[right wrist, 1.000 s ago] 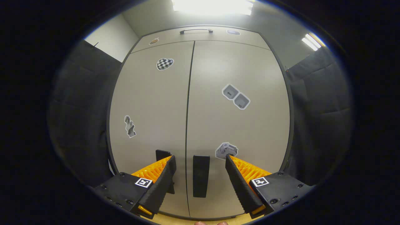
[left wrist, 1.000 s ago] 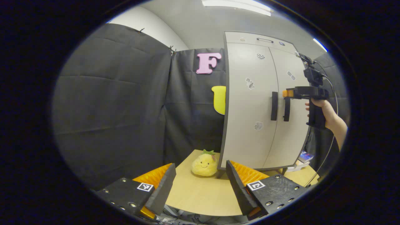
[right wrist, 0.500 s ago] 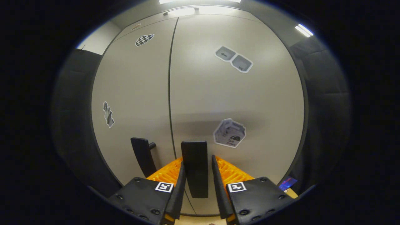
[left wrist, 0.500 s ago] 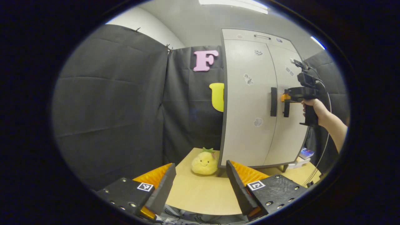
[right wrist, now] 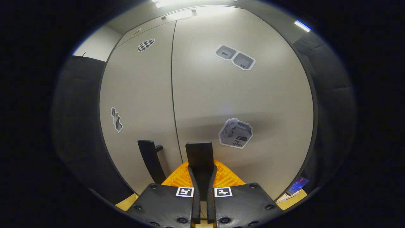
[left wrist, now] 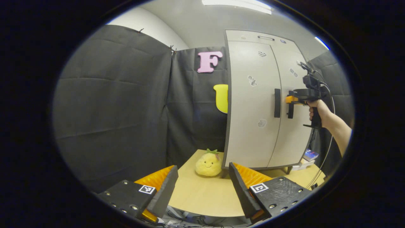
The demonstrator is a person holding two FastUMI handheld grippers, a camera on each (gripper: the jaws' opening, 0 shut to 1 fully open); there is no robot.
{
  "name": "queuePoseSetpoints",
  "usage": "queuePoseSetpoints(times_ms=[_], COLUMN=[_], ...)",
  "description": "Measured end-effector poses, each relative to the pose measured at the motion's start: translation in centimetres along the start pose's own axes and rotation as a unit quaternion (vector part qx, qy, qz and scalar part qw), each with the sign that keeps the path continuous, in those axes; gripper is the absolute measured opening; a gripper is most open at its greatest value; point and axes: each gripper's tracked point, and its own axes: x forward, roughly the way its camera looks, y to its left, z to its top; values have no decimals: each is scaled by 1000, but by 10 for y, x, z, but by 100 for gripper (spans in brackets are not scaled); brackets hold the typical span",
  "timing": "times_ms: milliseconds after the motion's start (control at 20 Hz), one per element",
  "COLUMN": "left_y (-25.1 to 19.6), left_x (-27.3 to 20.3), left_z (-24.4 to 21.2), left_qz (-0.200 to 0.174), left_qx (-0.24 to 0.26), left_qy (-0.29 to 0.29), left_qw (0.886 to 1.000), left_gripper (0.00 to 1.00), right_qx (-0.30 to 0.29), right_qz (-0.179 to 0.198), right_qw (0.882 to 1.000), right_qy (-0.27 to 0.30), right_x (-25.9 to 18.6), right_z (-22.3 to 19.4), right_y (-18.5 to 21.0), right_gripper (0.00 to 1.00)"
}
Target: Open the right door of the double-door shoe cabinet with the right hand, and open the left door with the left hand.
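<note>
The pale grey double-door shoe cabinet (left wrist: 253, 104) stands on a wooden table, both doors closed. In the right gripper view its right door (right wrist: 243, 95) and left door (right wrist: 139, 95) are close ahead. My right gripper (right wrist: 202, 177) is shut on the right door's black handle (right wrist: 199, 153), both fingers pressing its sides. The left door's handle (right wrist: 151, 160) stands free just to its left. In the left gripper view a hand holds the right gripper (left wrist: 292, 98) at the right handle (left wrist: 290, 109). My left gripper (left wrist: 204, 185) hangs open over the table's front, far from the left handle (left wrist: 277, 103).
A yellow plush toy (left wrist: 208, 164) sits on the wooden table (left wrist: 202, 196) at the cabinet's left foot. Black cloth walls close in on the left and behind. A drawer with a handle (left wrist: 265, 38) tops the cabinet. Flat packets (left wrist: 308, 155) lie by its right foot.
My right gripper moved in to the right door's handle and closed its fingers on it. My left gripper stayed open and nearly still. Both doors remain closed.
</note>
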Motion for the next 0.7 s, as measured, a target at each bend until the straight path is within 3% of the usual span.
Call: queuePoseSetpoints(times_ms=[450,700], left_y=[-18,-37], left_x=[-24,-22], left_z=[-8,-13], left_qz=[-25,-50], left_qx=[18,14], left_qy=[1,8], left_qw=[1000,999], left_gripper=[93,93], right_qx=[-4,28], right_qz=[27,42], right_qw=[1000,999], right_qy=[-3,4], right_x=[-46,-84], right_z=[-3,-5], right_y=[-1,-13], right_gripper=[10,10])
